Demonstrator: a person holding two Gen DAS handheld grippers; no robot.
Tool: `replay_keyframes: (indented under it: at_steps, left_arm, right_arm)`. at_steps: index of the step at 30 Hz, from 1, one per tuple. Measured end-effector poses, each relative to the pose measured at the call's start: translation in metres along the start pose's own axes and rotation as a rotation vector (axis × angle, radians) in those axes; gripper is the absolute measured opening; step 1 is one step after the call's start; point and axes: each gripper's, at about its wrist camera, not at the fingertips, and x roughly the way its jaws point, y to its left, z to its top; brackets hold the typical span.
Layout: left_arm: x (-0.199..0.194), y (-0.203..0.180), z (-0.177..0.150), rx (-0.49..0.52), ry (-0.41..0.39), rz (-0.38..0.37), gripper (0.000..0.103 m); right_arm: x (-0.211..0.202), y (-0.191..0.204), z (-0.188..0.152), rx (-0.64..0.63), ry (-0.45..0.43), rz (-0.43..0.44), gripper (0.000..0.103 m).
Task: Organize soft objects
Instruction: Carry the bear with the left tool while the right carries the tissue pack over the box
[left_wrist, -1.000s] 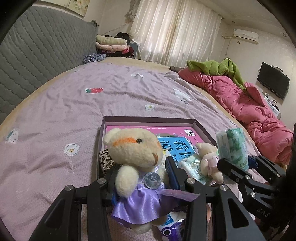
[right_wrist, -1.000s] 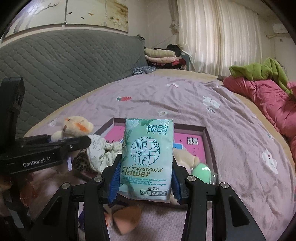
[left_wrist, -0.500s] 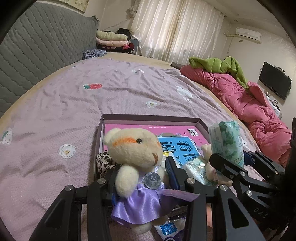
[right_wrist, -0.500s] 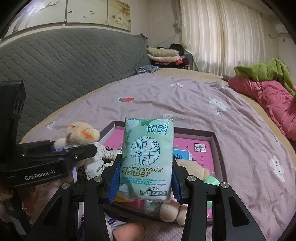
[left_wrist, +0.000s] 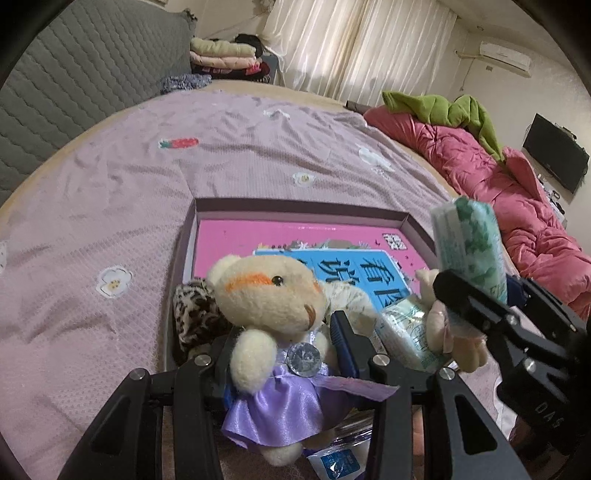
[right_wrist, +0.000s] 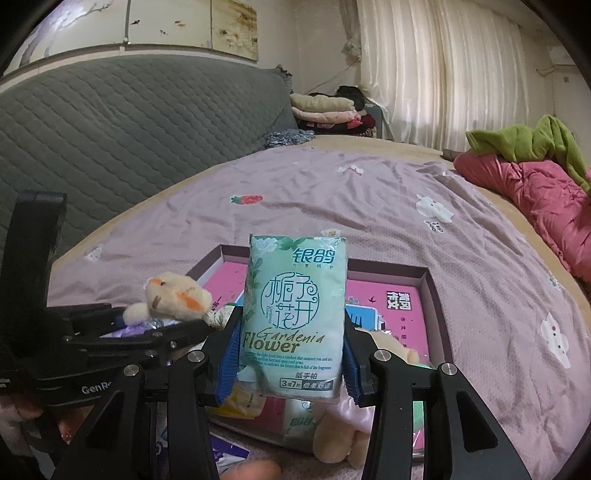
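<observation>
Left tool (left_wrist: 286, 347) gripping bear (left_wrist: 269, 299), lower centre | right tool (right_wrist: 291, 354) gripping tissue pack (right_wrist: 295, 317), mid-frame | both hovering over box (left_wrist: 303, 210) on bed (left_wrist: 110, 192) | box partly filled; these two likely left.

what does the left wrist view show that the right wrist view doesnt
Only the left wrist view shows the wall TV, the leopard-print item in the box, and the bear's purple dress. Only the right wrist view shows the tissue pack's printed front and the painted panels above the headboard. Both show the teddy bear in the left gripper, the right gripper holding the pack, and the shallow box.
</observation>
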Motion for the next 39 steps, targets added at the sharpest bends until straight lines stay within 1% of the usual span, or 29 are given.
replay_keyframes:
  at_steps: [4, 12, 23, 31, 39]
  left_arm:
    - [0.004, -0.001, -0.002, 0.007, 0.018, 0.008, 0.044]
    - [0.007, -0.002, -0.004, 0.012, 0.032, 0.012, 0.044]
    - [0.006, -0.003, -0.005, 0.016, 0.033, 0.016, 0.044]
    - [0.006, -0.003, -0.004, 0.015, 0.033, 0.016, 0.044]
    - [0.005, -0.003, -0.004, 0.015, 0.034, 0.015, 0.044]
  right_arm:
    - [0.004, -0.002, 0.000, 0.005, 0.013, -0.002, 0.048]
    - [0.016, -0.005, -0.004, 0.014, 0.078, 0.002, 0.048]
    - [0.036, 0.002, -0.016, -0.037, 0.183, -0.002, 0.048]
    - [0.040, 0.008, -0.022, -0.073, 0.208, -0.017, 0.049]
    - [0.042, 0.008, -0.024, -0.077, 0.218, -0.020, 0.049]
